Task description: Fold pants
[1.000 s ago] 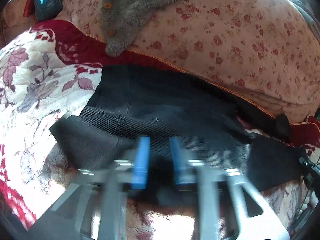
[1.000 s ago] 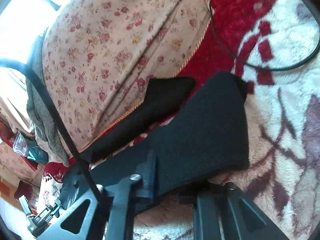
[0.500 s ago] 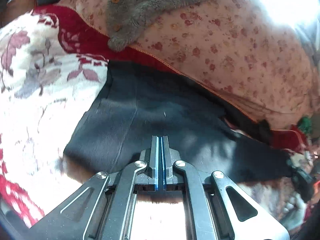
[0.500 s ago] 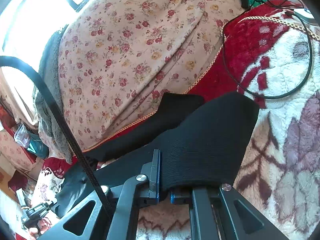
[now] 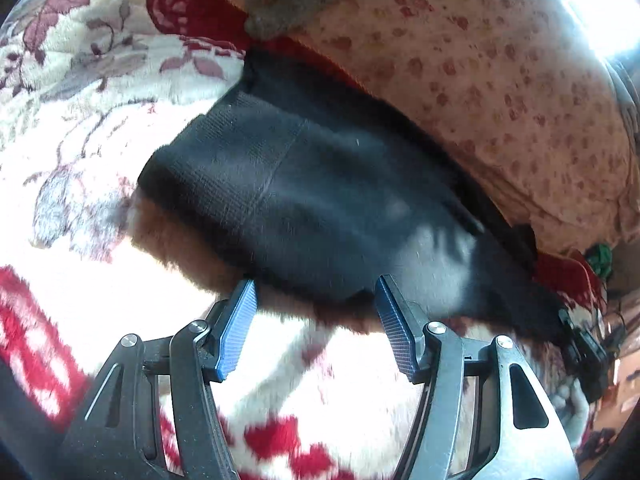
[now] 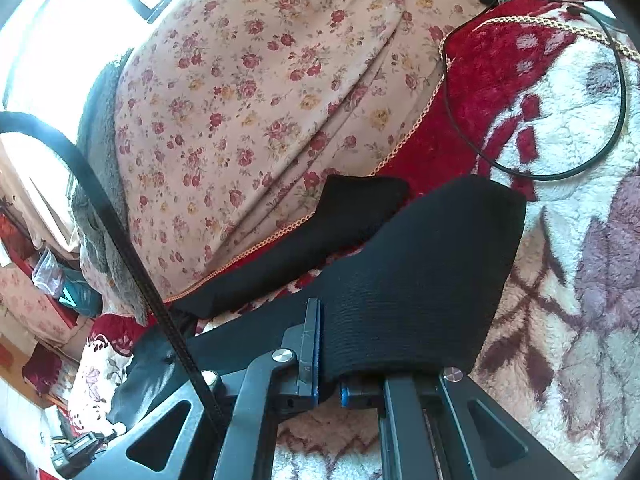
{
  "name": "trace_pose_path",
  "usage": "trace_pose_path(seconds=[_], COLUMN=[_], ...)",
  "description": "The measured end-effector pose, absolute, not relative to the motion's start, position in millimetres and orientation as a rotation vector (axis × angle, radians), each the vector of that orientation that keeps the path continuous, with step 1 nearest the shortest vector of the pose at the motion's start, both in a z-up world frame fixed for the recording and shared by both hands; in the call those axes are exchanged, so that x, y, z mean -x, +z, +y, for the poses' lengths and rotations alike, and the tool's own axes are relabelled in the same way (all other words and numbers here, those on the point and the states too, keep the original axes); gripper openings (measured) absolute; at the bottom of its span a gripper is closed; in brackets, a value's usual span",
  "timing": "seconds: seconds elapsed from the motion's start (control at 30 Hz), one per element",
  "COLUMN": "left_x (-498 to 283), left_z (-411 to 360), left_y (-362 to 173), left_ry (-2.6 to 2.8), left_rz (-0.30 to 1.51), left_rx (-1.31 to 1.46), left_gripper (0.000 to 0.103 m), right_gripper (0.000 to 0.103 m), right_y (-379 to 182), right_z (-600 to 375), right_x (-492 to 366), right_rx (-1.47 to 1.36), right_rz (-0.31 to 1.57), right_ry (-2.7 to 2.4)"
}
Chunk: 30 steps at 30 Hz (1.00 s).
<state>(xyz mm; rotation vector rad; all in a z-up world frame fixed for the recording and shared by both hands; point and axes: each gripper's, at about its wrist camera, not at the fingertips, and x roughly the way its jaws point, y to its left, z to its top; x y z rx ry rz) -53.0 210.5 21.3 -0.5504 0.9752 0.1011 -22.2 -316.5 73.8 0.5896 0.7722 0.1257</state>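
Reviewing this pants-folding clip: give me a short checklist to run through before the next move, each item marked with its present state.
1. Left gripper off the black knit pants: ok, its jaws are opening with only the cloth's near edge between the blue pads.
2. Right gripper shut on the pants' leg end: ok.
3. Held leg end draped smoothly: ok.
4. Other leg clear of the floral quilt: not ok, it lies against the quilt's edge.
5. Thin black cable on the red and white fleece blanket away from the pants: ok.
6. Waistband edges aligned: cannot tell.
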Motion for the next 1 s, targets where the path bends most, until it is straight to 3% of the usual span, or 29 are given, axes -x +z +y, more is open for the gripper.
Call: trace_pose_path(seconds=[0.2, 0.23, 0.27, 0.3, 0.77, 0.9, 1.0], left_x=[21, 17, 14, 9, 46, 71, 82], left_z=[215, 217, 219, 219, 246, 265, 276], left_y=[20, 20, 20, 19, 68, 62, 41], left_ry=[0.175, 0.170, 0.162, 0.163, 0.085, 0.122, 0.130], left_rz=[0.916, 0.897, 0.888, 0.910, 0.890, 0.926, 0.972], left_rx=[0.583, 0.610, 0.637, 0.629, 0.539, 0.506, 0.516], left_gripper=[0.059, 0.055, 0.027, 0.012, 0.008, 0.009, 0.009], right_gripper=[0.006, 0.006, 0.006, 0.006, 0.005, 0.005, 0.012], right_y=[66, 64, 64, 64, 124, 112, 85], right_z=[-319, -321, -321, -322, -283, -270, -278], right_x=[19, 19, 19, 21, 75, 99, 105], right_rx=[-0.616, -0.624, -0.628, -0.628, -0.500, -0.491, -0.503], right_rz=[0.770, 0.767, 0.763, 0.759, 0.732, 0.796, 0.869], right_ry=[0.114, 0.113, 0.107, 0.098, 0.188, 0.186, 0.115])
